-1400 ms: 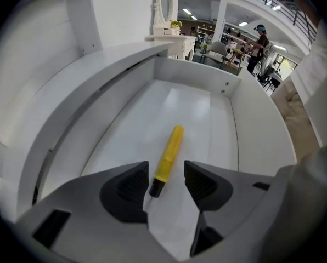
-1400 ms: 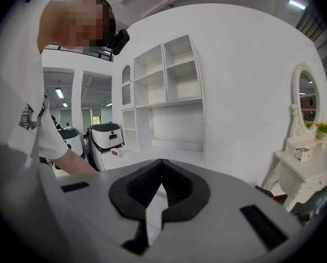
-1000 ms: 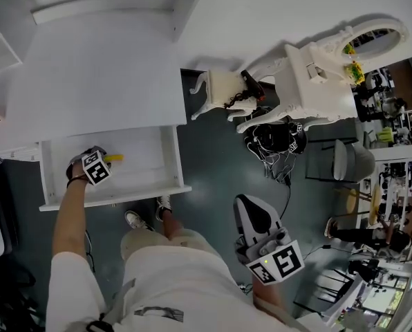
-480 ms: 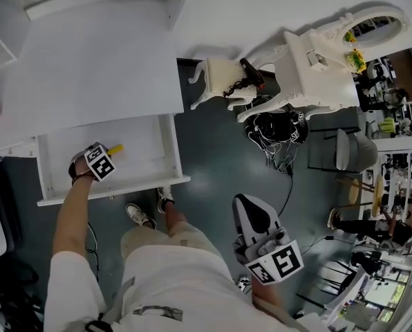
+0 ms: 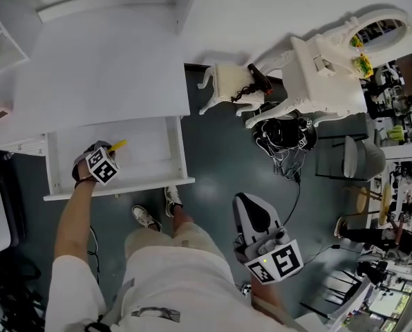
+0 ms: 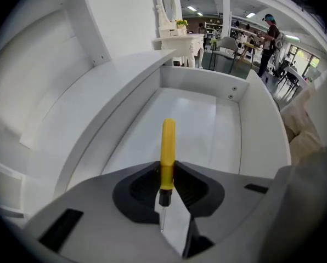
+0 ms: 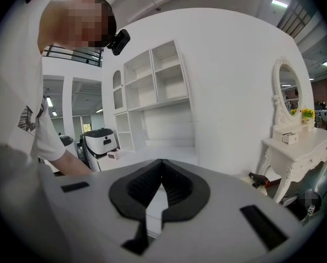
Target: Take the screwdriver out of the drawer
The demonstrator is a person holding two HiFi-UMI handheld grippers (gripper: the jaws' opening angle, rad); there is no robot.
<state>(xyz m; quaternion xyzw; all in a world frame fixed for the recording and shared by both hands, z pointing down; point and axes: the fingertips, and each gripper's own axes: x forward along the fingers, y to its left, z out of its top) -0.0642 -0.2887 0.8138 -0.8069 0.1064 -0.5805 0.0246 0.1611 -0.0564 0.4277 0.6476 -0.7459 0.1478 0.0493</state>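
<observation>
1. Left gripper (image 6: pixel 166 174): the jaws are clenched on the screwdriver (image 6: pixel 168 147). The pads press on the lower end of the yellow handle, just above the black collar. Nothing else is between them.

2. Screwdriver position: it is in my left grip, over the open drawer (image 6: pixel 199 84). In the head view the left gripper (image 5: pixel 108 152) is above the drawer's left half, with the yellow handle (image 5: pixel 117 144) projecting from the jaws toward the drawer's back wall (image 5: pixel 123 122).

3. Long axis: it runs along the line the jaws point. The handle leads forward and downward, and the thin metal shaft trails back toward the gripper body. The handle tip appears clear of the drawer floor, but I cannot confirm the gap from these views.

4. Right gripper (image 7: pixel 162 171): the jaws are closed together and empty. In the head view the right gripper (image 5: pixel 251 213) is well apart from the drawer, beyond its right side and over the dark floor (image 5: pixel 220 151). It points out into the room.

5. Judgement: the left hand alone carries the task. The coming move calls for a straight lift. The front rim (image 5: pixel 123 189) lies on the side nearest me, so the handle must clear it before any pull toward me.
</observation>
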